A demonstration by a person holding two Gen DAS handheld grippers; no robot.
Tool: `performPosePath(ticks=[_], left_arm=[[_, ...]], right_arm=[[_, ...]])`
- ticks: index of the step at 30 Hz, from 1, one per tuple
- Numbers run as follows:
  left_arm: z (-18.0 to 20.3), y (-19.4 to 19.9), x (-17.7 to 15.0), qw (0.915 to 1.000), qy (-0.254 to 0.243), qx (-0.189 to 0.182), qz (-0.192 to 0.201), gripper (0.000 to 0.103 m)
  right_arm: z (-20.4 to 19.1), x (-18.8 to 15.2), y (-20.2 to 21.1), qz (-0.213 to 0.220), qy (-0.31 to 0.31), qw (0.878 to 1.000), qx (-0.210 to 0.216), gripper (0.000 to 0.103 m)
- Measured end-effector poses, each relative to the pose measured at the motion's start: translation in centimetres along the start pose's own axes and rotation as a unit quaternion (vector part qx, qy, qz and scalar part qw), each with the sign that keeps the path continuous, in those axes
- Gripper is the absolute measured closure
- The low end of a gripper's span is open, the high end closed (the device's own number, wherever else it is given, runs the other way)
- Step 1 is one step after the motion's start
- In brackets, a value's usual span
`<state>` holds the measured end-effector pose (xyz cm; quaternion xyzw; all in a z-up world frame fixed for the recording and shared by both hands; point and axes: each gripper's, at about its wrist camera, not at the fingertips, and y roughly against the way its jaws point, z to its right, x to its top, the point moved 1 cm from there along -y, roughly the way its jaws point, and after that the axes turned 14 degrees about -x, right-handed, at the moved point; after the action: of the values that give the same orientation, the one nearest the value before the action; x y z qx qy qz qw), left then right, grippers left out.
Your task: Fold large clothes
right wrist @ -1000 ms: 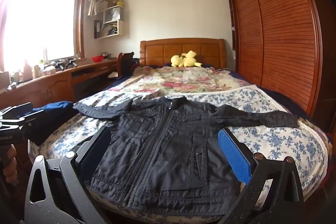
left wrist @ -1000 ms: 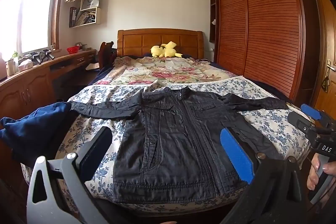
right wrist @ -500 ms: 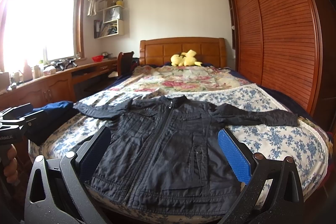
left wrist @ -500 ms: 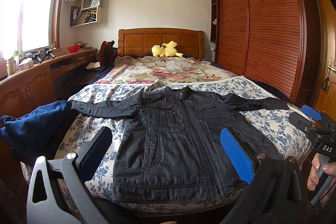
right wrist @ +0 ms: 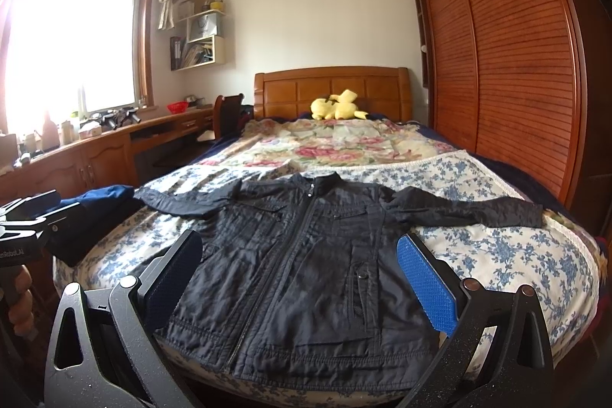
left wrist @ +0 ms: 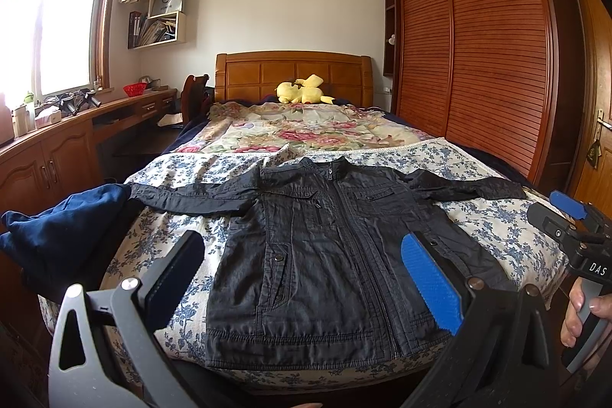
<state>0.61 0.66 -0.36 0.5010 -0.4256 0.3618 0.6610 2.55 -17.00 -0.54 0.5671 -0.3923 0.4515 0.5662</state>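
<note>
A black zip-up jacket (left wrist: 325, 247) (right wrist: 306, 262) lies flat and face up on the bed's blue-flowered sheet (left wrist: 497, 224), sleeves spread to both sides, hem toward me. My left gripper (left wrist: 302, 274) hovers open over the hem with nothing between its fingers. My right gripper (right wrist: 298, 274) is likewise open above the jacket's lower part, holding nothing. In the left wrist view the right gripper (left wrist: 566, 220) appears at the far right, held by a hand (left wrist: 577, 312). In the right wrist view the left gripper (right wrist: 26, 217) shows at the far left.
A dark blue garment (left wrist: 65, 228) is heaped at the bed's left edge. A yellow plush toy (left wrist: 302, 90) sits by the wooden headboard (left wrist: 294, 75). A wooden desk and cabinets (left wrist: 57, 148) run along the left, a slatted wardrobe (left wrist: 478, 44) along the right.
</note>
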Motion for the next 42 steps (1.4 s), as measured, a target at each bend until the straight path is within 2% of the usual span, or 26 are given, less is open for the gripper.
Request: performPosePath(ticks=[42], left_arm=[[0.49,0.13,0.49,1.0000,0.000,0.001,0.003,0.000]], right_arm=[[-0.39,-0.12,0.25,-0.002,-0.005,1.000,0.003,0.000]])
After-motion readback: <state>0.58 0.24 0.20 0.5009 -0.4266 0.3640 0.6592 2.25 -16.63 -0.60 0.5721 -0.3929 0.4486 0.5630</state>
